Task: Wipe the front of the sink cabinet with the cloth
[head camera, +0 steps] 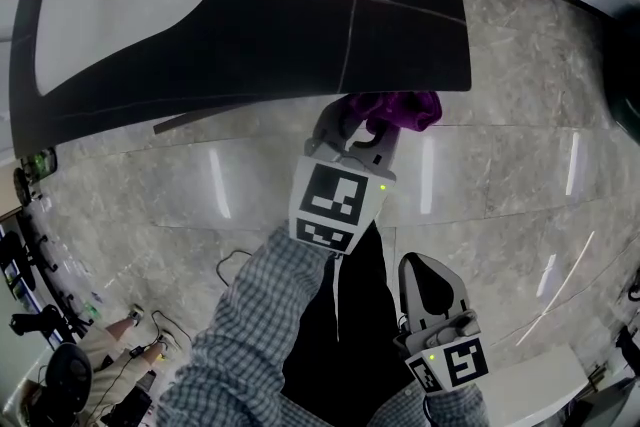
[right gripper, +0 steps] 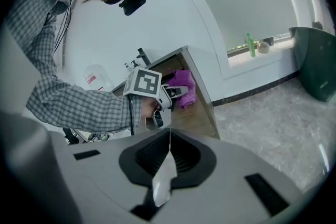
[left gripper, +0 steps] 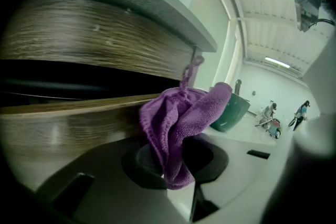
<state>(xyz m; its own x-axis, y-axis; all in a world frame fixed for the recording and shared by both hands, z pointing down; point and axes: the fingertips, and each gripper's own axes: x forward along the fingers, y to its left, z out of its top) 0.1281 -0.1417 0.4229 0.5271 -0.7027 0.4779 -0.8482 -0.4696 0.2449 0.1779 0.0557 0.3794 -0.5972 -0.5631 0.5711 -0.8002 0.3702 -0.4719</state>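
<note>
Purple cloth (left gripper: 181,118) tight between the left tongs (left gripper: 176,168), at the cabinet front (left gripper: 68,126); right tongs (right gripper: 169,140) together.

Cabinet front (left gripper: 79,29) blurred; sink (head camera: 100,15) edge-cropped.

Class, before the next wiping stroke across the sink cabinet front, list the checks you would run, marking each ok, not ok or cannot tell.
1. Cloth clamped in the left hand-held gripper: ok.
2. Cloth up against the cabinet front: ok.
3. Cloth spread flat for wiping: not ok, it is bunched.
4. Right hand-held gripper shut, empty, away from the cabinet: ok.
5. Dirt left on the front: cannot tell.
</note>
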